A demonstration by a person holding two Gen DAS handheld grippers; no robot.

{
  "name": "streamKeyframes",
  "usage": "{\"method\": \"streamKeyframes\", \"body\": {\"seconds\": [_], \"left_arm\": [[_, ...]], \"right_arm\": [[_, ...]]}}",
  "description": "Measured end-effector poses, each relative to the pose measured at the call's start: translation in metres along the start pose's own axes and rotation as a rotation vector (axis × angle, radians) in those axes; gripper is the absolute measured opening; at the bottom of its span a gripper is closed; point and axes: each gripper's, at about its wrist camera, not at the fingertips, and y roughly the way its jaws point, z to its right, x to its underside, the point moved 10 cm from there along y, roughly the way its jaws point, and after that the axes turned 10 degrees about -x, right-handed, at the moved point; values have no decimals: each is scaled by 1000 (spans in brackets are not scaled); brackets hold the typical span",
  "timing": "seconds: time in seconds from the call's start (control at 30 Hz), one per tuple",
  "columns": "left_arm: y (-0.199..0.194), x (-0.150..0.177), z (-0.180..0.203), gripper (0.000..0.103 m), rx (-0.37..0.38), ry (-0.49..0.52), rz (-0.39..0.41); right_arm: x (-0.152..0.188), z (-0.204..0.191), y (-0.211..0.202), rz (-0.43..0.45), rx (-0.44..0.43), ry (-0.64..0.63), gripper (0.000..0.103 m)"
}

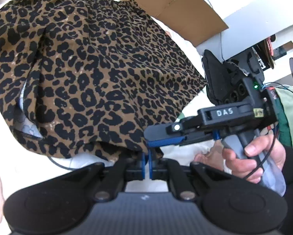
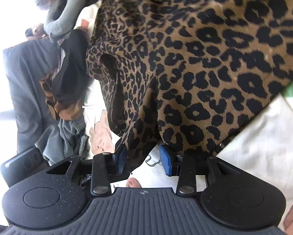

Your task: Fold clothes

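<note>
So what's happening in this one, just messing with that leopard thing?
A person is folding a leopard-print garment on a white surface, with a handheld gripper in each hand. The left gripper is shut on the garment's near edge. The right gripper has its blue pads apart, fabric hanging between them and brushing one pad, so no firm pinch there. A pile of grey and dark clothes waits beside it, and a cardboard box lies behind.

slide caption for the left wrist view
Left gripper shut on the hem of a leopard-print garment, the right gripper close beside it.
</note>
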Motion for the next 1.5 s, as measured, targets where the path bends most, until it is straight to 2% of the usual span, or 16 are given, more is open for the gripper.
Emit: {"method": "streamKeyframes", "body": {"seconds": [0.13,0.2,0.3,0.33,0.37,0.43,0.5,0.6,0.67,0.8,1.07,1.1,1.2,1.3,1.5], "left_arm": [[3,3,3,3,3,10,-5],[4,3,6,3,13,15,-8],[5,4,12,3,20,36,-14],[6,4,12,3,16,42,-20],[7,5,12,3,13,48,-29],[6,7,13,4,14,67,-45],[0,6,13,3,21,82,-52],[-8,-2,2,11,12,52,-31],[-9,-10,-11,14,-45,29,-16],[-8,-29,-42,16,-192,1,20],[-14,-82,-97,48,-448,-43,145],[-14,-89,-103,48,-473,-65,161],[-15,-106,-117,52,-527,-102,205],[-12,-121,-120,63,-559,-103,237],[-6,-143,-112,72,-598,-74,263]], "right_arm": [[4,9,4,-5,-47,98,43],[6,11,6,-7,-78,145,47],[10,13,12,-10,-111,188,46],[11,14,13,-10,-108,181,42],[12,14,14,-13,-105,176,28],[11,14,14,-11,-114,176,14],[10,16,12,-3,-91,157,8],[8,24,9,10,-44,142,8],[8,25,10,9,-30,126,8],[7,25,10,4,-9,87,8],[5,29,11,-8,28,42,8],[5,29,11,-9,30,39,8],[5,29,11,-13,39,27,8],[6,29,13,-18,47,19,8],[7,30,15,-27,59,8,8]]}}
